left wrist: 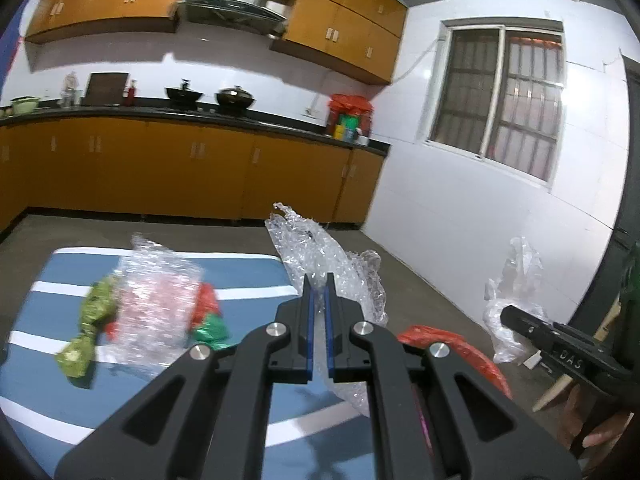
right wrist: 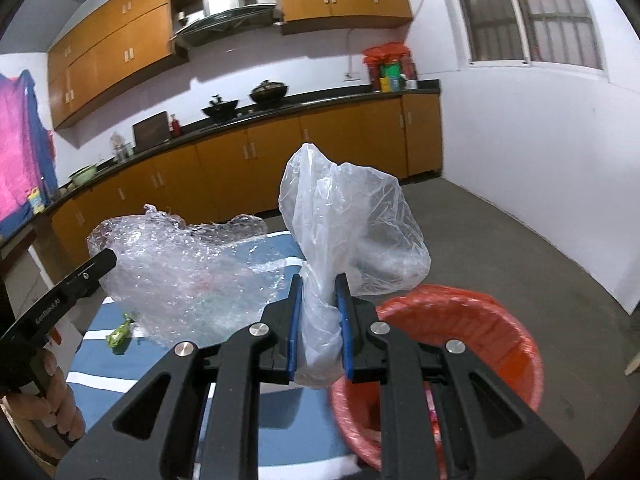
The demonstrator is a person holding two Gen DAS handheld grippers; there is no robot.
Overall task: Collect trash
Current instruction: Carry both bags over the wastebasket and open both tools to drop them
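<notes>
My left gripper (left wrist: 319, 280) is shut on a sheet of clear bubble wrap (left wrist: 320, 256), held up over the right edge of the blue striped table (left wrist: 60, 392). The same bubble wrap (right wrist: 180, 264) shows at the left of the right wrist view, with the left gripper's fingers (right wrist: 96, 266) beside it. My right gripper (right wrist: 319, 284) is shut on a thin clear plastic bag (right wrist: 352, 224), above and left of a red-lined trash bin (right wrist: 500, 320). In the left wrist view that bag (left wrist: 512, 292) hangs from the right gripper's fingers (left wrist: 516, 316), and the bin's red rim (left wrist: 472, 352) peeks out behind my fingers.
On the table lie another bubble wrap piece (left wrist: 156, 304), green wrappers (left wrist: 88, 328) and a red-and-green wrapper (left wrist: 208, 320). Orange kitchen cabinets (left wrist: 180, 168) with a dark counter run along the far wall. Grey floor spreads to the right toward a white wall with a window (left wrist: 500, 96).
</notes>
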